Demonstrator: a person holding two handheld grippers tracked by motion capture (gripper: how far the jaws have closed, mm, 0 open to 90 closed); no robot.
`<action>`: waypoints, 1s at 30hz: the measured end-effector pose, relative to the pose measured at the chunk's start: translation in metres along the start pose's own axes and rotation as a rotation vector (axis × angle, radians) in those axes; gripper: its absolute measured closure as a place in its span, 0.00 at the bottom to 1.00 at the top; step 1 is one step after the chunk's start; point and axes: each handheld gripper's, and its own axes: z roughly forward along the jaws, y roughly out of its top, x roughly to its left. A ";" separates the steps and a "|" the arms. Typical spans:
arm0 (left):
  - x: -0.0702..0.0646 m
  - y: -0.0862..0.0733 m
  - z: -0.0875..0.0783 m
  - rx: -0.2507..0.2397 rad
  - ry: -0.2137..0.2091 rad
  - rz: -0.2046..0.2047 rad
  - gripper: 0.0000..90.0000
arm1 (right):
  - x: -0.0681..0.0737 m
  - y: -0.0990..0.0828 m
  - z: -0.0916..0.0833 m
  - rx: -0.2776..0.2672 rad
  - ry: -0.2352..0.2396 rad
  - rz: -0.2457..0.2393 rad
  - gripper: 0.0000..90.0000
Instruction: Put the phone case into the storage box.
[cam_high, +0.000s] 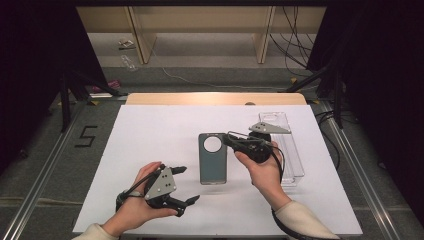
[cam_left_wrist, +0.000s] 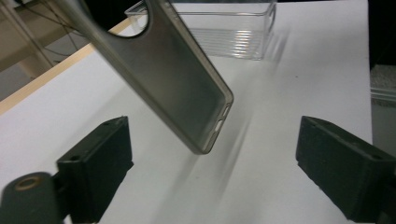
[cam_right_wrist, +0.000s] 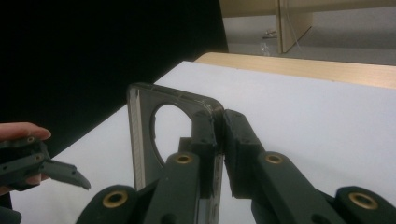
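Phone case (cam_high: 213, 158), grey and translucent, hangs above the white table (cam_high: 150, 145), pinched at its top edge beside the round camera cutout by my right gripper (cam_high: 231, 140), whose jaws are clamped tight on that rim. In the right gripper view the pads (cam_right_wrist: 236, 140) bite just the thin wall, so most of the shell dangles free. My left gripper (cam_high: 186, 185) sits near the table's front edge, jaws spread wide with nothing between them; in its own view the case's lower corner (cam_left_wrist: 212, 135) floats ahead of the gap. I judge this shell light, thin and bendy, probably a bit slick, so a rim grip can twist or slip. Better hold: across a long side wall near a corner. Clear plastic tray (cam_high: 287, 145) waits just beyond my right hand (cam_high: 265, 172).
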 end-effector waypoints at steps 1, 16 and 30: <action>0.002 -0.001 -0.001 -0.004 0.008 -0.012 0.08 | 0.000 0.000 0.000 0.000 -0.003 -0.001 0.93; 0.023 -0.013 -0.017 -0.029 0.099 -0.114 0.01 | -0.002 0.005 -0.006 -0.021 -0.014 -0.007 0.93; 0.034 -0.020 -0.026 -0.046 0.194 -0.152 0.01 | -0.006 0.012 -0.014 -0.051 -0.030 -0.008 0.93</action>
